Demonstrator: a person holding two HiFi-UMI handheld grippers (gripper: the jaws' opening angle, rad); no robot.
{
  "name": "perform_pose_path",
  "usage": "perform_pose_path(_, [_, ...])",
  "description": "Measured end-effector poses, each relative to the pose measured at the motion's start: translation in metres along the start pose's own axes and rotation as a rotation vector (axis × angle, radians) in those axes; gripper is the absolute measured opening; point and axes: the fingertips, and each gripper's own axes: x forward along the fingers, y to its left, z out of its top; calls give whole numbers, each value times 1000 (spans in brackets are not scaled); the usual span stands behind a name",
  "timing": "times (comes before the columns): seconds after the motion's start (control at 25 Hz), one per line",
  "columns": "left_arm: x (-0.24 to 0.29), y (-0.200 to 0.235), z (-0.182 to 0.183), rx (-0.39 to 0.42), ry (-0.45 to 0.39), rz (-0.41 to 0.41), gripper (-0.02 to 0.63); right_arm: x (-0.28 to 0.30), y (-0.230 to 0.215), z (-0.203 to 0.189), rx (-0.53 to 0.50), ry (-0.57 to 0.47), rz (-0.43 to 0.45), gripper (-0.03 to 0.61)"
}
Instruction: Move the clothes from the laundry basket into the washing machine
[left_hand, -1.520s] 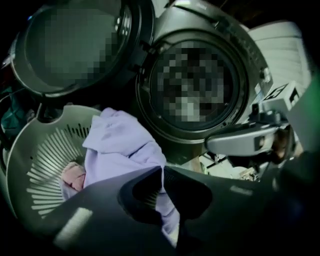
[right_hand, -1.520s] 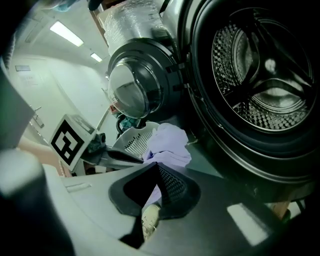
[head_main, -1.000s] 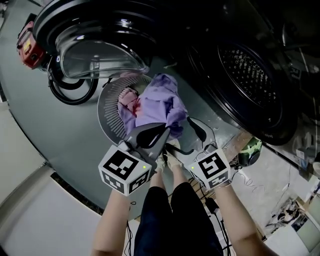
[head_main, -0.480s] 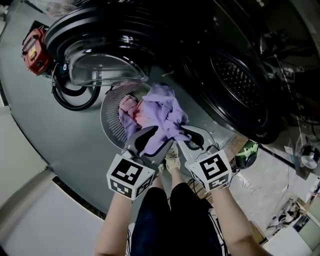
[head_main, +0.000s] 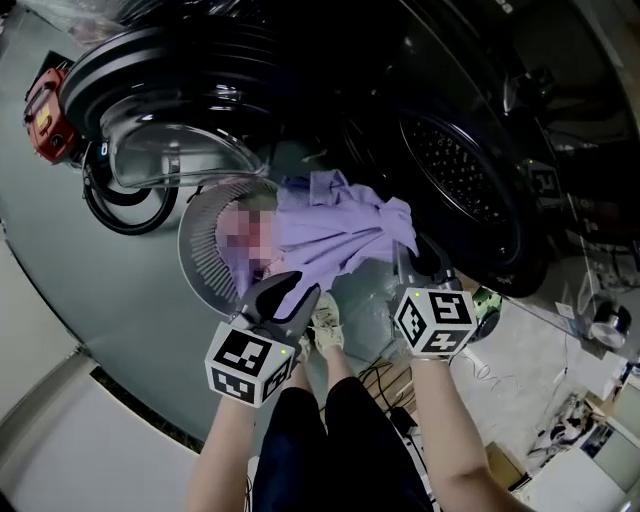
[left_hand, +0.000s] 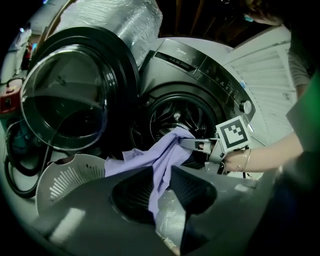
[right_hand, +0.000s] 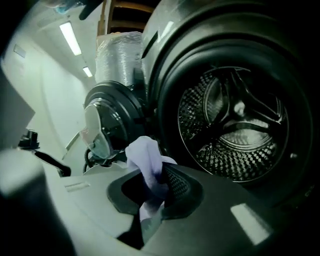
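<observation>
Lilac cloth garment (head_main: 335, 235) pinched by left tongs (head_main: 286, 292) and right tongs (head_main: 408, 243); best lifted clear of basket, fed deep into perforated steel drum (head_main: 462, 170), trailing hem watched

Jaws pinching lilac cloth (right_hand: 147, 167), drum (right_hand: 235, 125) ahead

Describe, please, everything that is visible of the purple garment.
The purple garment is a thin, soft-looking lilac cloth, crumpled and partly spread out. It hangs between the left claw and the right claw, each shut on a fold of it. It is above the white laundry basket; whether it touches that, I cannot tell. Its right end is close before the open drum of the washing machine, not yet inside.
</observation>
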Motion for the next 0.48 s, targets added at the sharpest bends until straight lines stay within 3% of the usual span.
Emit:
perform_pose_path(0.08, [11, 6, -5, 14, 5, 11, 8, 16, -22, -8, 56, -22, -55, 58])
perform_pose_path(0.32, [40, 15, -19, 6, -18, -5, 6, 65, -100, -30, 204, -50, -250, 55])
perform_pose_path(0.48, [49, 20, -25, 17, -33, -16, 6, 102, -143, -16, 260, -83, -348, 55])
